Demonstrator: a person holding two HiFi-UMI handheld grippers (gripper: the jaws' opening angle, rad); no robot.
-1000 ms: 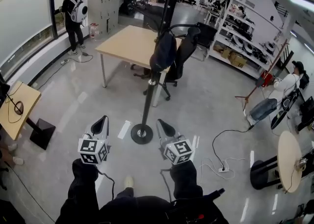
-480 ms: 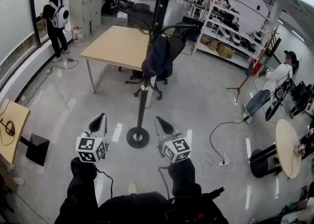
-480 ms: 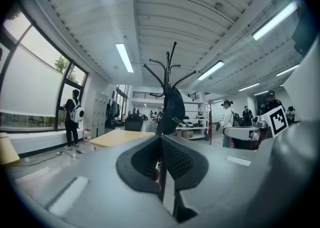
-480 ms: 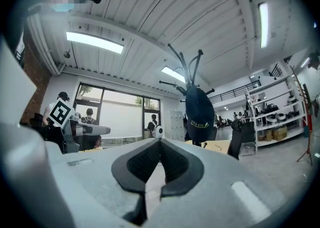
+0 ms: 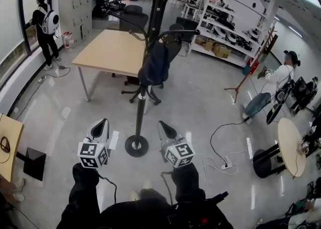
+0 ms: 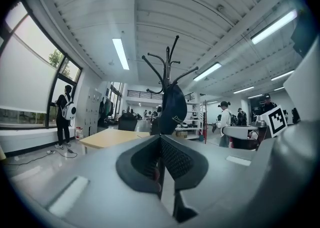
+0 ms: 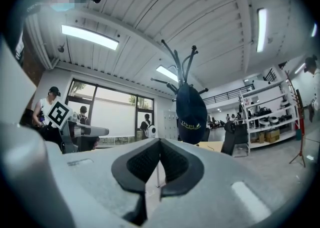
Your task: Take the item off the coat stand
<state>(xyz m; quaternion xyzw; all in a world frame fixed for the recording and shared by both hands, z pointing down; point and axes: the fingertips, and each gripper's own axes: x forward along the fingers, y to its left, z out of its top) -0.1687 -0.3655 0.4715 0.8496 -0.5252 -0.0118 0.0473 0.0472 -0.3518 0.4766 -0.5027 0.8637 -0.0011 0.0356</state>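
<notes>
L gripper [image 5: 103, 122] & R gripper [image 5: 163, 124] jaws were together, empty, well below dark cap [image 5: 154, 65]. Risk: a sideways yank on it could've tipped coat stand [image 5: 140, 117].

A glossy grey floor [image 5: 195, 107] carries everything here. The stand [image 5: 141, 107] rests on it by a round black base [image 5: 136, 145], and a dark cap [image 5: 154, 65] hangs from one of its upper hooks. Behind the stand a wooden table [image 5: 108, 52] stands on thin legs. Shelves [image 5: 225, 37] stand along the far right side. A black cable [image 5: 211, 135] snakes over the floor to a power strip [image 5: 225, 165], near a round table [image 5: 289, 147] on a dark foot.
</notes>
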